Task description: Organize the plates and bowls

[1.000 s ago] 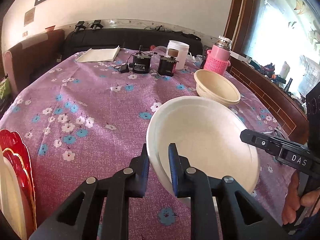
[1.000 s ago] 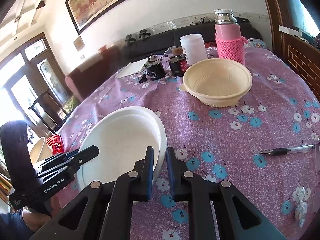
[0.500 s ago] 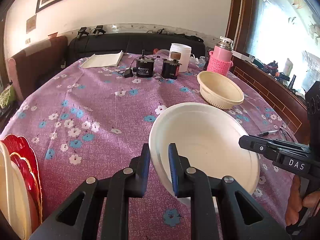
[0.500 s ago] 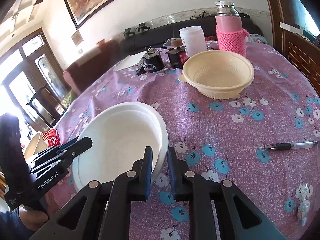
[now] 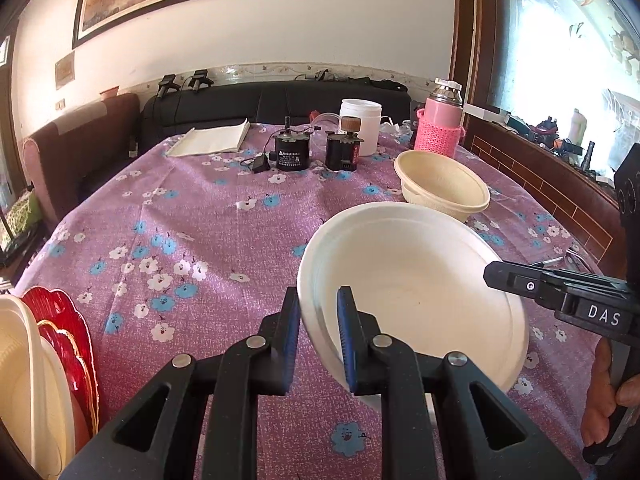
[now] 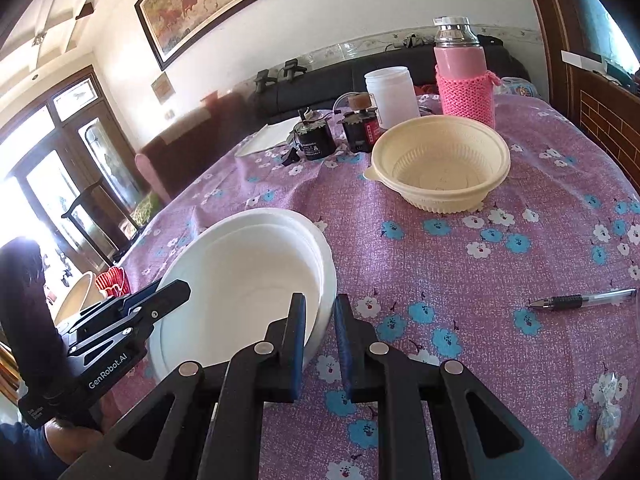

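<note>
Counter (image 5: 192, 240), purple floral cloth: sorting judged partly done. White bowl (image 5: 408, 280) at near edge, clamped at opposite rims by both tools. Left tool (image 5: 318, 322): narrow, pinching the bowl's left rim. Right tool (image 6: 320, 330): narrow, pinching the right rim. Cream bowl (image 6: 440, 164) toward far right edge, not yet collected. Red plates (image 5: 68, 332) and cream dishes (image 5: 24, 380) already stacked upright at near left corner.
</note>
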Action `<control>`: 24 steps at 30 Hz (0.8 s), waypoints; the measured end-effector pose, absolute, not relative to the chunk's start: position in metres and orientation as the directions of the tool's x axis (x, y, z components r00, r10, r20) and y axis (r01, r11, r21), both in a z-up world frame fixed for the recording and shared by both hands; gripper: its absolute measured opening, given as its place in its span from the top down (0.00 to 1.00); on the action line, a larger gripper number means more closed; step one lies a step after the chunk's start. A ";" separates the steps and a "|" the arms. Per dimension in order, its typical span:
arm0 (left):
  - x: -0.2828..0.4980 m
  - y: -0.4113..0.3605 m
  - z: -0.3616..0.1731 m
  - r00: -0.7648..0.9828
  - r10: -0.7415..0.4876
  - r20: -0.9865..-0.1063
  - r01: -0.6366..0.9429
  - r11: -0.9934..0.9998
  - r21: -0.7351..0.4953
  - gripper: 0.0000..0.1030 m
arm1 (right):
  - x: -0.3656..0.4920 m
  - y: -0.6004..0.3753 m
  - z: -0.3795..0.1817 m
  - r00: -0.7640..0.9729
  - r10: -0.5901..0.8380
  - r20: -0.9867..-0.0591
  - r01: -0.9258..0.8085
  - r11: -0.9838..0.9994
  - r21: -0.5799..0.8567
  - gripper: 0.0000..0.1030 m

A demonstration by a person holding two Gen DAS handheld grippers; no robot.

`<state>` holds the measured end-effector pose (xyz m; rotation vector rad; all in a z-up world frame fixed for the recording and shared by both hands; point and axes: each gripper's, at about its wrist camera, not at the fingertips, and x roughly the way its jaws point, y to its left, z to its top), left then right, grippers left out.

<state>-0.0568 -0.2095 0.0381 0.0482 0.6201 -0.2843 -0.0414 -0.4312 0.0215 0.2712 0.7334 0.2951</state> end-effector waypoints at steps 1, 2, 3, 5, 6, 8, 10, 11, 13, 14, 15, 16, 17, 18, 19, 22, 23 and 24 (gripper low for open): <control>-0.057 -0.210 0.038 0.779 -0.245 -0.577 0.277 0.960 -0.034 0.83 | -0.041 -0.431 0.021 0.706 0.357 -0.612 -0.168 0.923 0.345 0.85; -0.058 -0.211 0.039 0.782 -0.244 -0.574 0.278 0.960 -0.029 0.83 | -0.042 -0.432 0.021 0.706 0.357 -0.612 -0.168 0.923 0.346 0.85; -0.058 -0.210 0.039 0.783 -0.244 -0.573 0.278 0.960 -0.028 0.83 | -0.041 -0.432 0.020 0.705 0.355 -0.614 -0.167 0.924 0.343 0.85; -0.058 -0.211 0.039 0.784 -0.240 -0.572 0.278 0.960 -0.023 0.83 | -0.041 -0.432 0.020 0.707 0.357 -0.611 -0.167 0.923 0.346 0.85; -0.058 -0.211 0.039 0.783 -0.241 -0.573 0.278 0.960 -0.024 0.83 | -0.042 -0.432 0.021 0.708 0.358 -0.609 -0.169 0.923 0.346 0.85; -0.058 -0.211 0.040 0.786 -0.239 -0.570 0.277 0.961 -0.021 0.83 | -0.042 -0.432 0.021 0.709 0.358 -0.607 -0.170 0.923 0.346 0.85; -0.058 -0.212 0.039 0.787 -0.238 -0.569 0.278 0.960 -0.016 0.83 | -0.043 -0.432 0.021 0.707 0.360 -0.608 -0.172 0.922 0.346 0.85; -0.058 -0.212 0.039 0.787 -0.238 -0.569 0.279 0.960 -0.015 0.83 | -0.043 -0.432 0.021 0.708 0.358 -0.609 -0.171 0.923 0.344 0.85; -0.059 -0.212 0.039 0.787 -0.237 -0.569 0.279 0.960 -0.015 0.83 | -0.043 -0.432 0.022 0.709 0.359 -0.607 -0.172 0.923 0.345 0.85; -0.059 -0.212 0.039 0.787 -0.238 -0.569 0.279 0.960 -0.016 0.83 | -0.043 -0.432 0.022 0.709 0.360 -0.606 -0.173 0.923 0.345 0.85; -0.060 -0.212 0.039 0.788 -0.237 -0.567 0.278 0.960 -0.015 0.83 | -0.043 -0.432 0.022 0.711 0.359 -0.605 -0.174 0.923 0.344 0.85; -0.060 -0.213 0.039 0.790 -0.236 -0.566 0.277 0.961 -0.014 0.83 | -0.044 -0.432 0.022 0.712 0.360 -0.603 -0.175 0.922 0.344 0.85; -0.060 -0.213 0.039 0.791 -0.236 -0.565 0.277 0.961 -0.014 0.83 | -0.044 -0.432 0.023 0.713 0.361 -0.601 -0.176 0.922 0.344 0.85; -0.060 -0.213 0.039 0.792 -0.235 -0.564 0.277 0.961 -0.012 0.83 | -0.044 -0.432 0.023 0.714 0.360 -0.601 -0.176 0.922 0.344 0.85; -0.061 -0.213 0.040 0.793 -0.235 -0.563 0.277 0.961 -0.010 0.83 | -0.044 -0.432 0.023 0.714 0.359 -0.601 -0.175 0.923 0.343 0.85; -0.062 -0.212 0.041 0.797 -0.234 -0.557 0.277 0.961 -0.008 0.83 | -0.044 -0.432 0.023 0.716 0.357 -0.600 -0.173 0.923 0.344 0.85; -0.062 -0.212 0.041 0.798 -0.234 -0.556 0.276 0.961 -0.008 0.83 | -0.045 -0.432 0.023 0.717 0.358 -0.597 -0.173 0.922 0.346 0.85; -0.062 -0.211 0.041 0.798 -0.234 -0.556 0.275 0.961 -0.009 0.83 | -0.045 -0.432 0.023 0.719 0.359 -0.595 -0.173 0.922 0.347 0.85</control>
